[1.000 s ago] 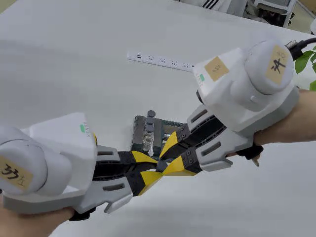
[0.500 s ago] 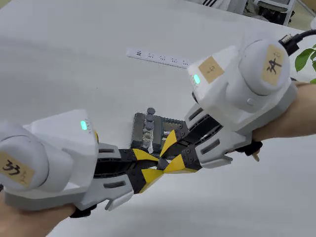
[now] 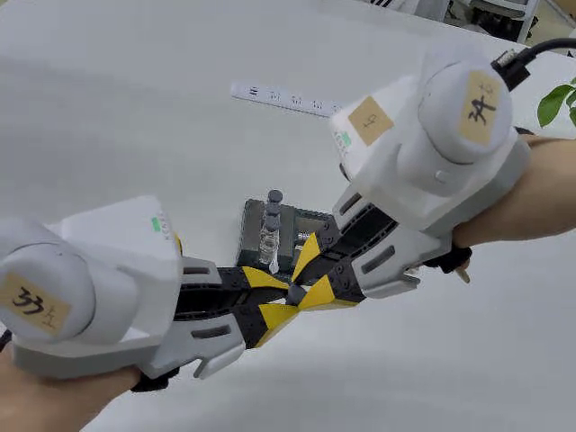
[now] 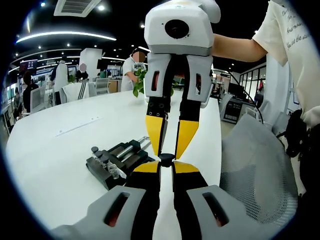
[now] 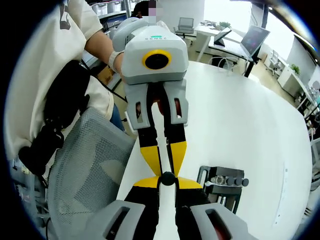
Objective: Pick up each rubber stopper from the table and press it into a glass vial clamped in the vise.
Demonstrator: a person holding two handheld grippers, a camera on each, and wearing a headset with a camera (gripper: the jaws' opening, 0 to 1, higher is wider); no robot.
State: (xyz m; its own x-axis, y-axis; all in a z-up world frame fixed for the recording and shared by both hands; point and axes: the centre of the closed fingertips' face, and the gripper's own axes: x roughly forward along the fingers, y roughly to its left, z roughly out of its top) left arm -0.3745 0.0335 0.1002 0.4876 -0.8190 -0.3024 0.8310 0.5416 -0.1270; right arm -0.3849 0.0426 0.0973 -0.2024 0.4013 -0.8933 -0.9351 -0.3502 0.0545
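Note:
My two grippers meet tip to tip just in front of the vise. A small dark rubber stopper (image 4: 166,159) (image 5: 168,178) (image 3: 296,292) is pinched where the four yellow tips come together. My left gripper (image 3: 284,301) (image 4: 166,167) reaches in from the lower left, jaws nearly together on the stopper. From the upper right comes my right gripper (image 3: 306,281) (image 5: 168,182), also closed on it. The black vise (image 3: 254,236) (image 4: 125,152) (image 5: 222,186) holds a row of glass vials (image 3: 269,243). The farther vials carry dark stoppers (image 3: 274,200).
A white power strip (image 3: 283,97) lies on the white table (image 3: 117,108) beyond the vise. Green plant leaves (image 3: 558,99) show at the right edge. A grey mesh chair (image 4: 255,165) (image 5: 85,160) and the person's body stand near the table's edge.
Both grippers have stayed tip to tip on the stopper. The right one has shifted slightly left and up in the picture, and the view has moved a little.

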